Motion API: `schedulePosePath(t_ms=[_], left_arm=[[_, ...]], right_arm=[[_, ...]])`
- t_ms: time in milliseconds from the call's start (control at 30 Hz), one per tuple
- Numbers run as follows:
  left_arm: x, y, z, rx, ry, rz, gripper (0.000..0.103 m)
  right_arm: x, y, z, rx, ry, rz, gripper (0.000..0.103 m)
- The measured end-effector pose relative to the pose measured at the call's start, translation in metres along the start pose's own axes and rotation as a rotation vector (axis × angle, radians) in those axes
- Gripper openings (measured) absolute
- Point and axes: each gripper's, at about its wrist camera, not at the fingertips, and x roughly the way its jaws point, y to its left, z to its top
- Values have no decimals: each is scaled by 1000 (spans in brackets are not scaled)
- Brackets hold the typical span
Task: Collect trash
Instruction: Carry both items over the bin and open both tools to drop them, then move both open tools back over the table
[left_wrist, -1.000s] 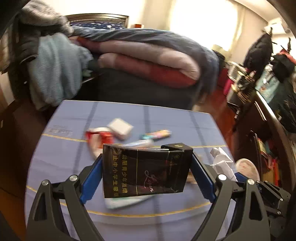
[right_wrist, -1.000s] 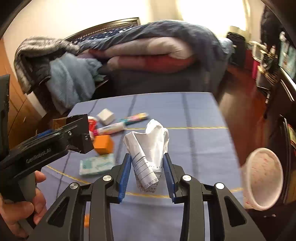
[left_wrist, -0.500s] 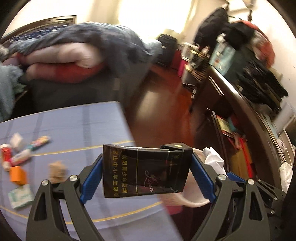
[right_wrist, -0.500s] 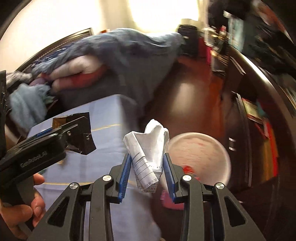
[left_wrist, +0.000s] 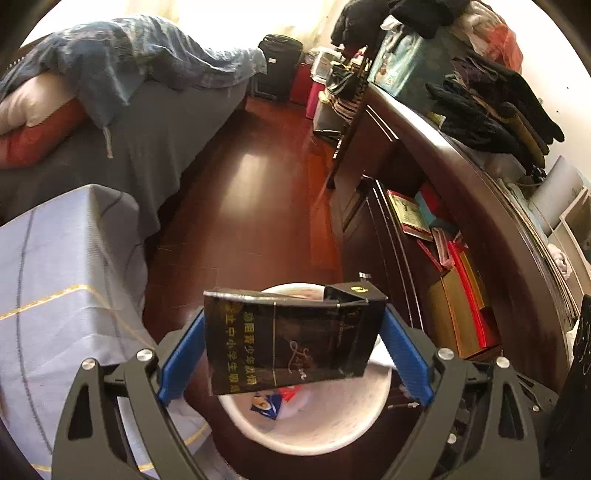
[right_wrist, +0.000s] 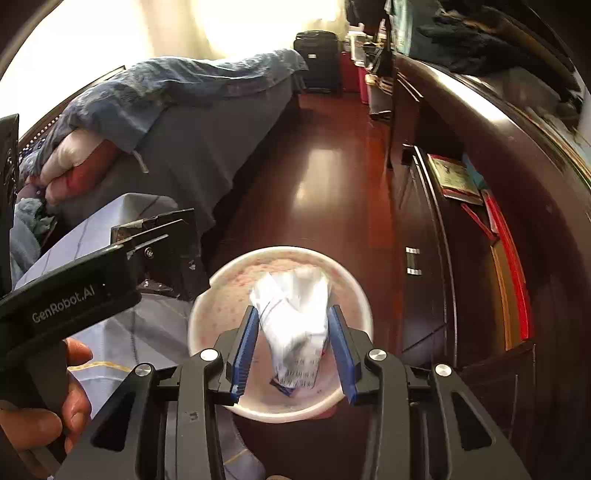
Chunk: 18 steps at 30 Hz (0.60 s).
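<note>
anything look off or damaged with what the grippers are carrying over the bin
Only the trash itself looks damaged. The black cigarette pack in the left gripper has its flip lid ajar and sits slightly tilted. The crumpled paper between the right gripper's fingers looks motion-blurred. Both hang above the white bin, which already holds wrappers.

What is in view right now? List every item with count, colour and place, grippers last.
cigarette pack: one, black, clamped in the left gripper above the bin
crumpled paper: one, white, between the right gripper's fingers over the bin
bin: one, white-pink, on the floor beside the table
wrappers: a few, blue and red, inside the bin
table: one, blue-grey cloth, left
bed: one, dark blue duvet, behind the table
cabinet: one, dark wood, right
suitcase: one, black, far end
left gripper: black, blue pads
right gripper: black, blue pads
</note>
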Motion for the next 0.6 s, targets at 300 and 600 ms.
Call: schedulePosePath(t_ms=[300,600], left_arm=[[4,2,0,-23,0,2,96],[-45,33,-4,-33,-43,74,96]], right_arm=[[-3,-9,-10,11,11,-8,41],[-17,32,-17,-35,12,33,41]])
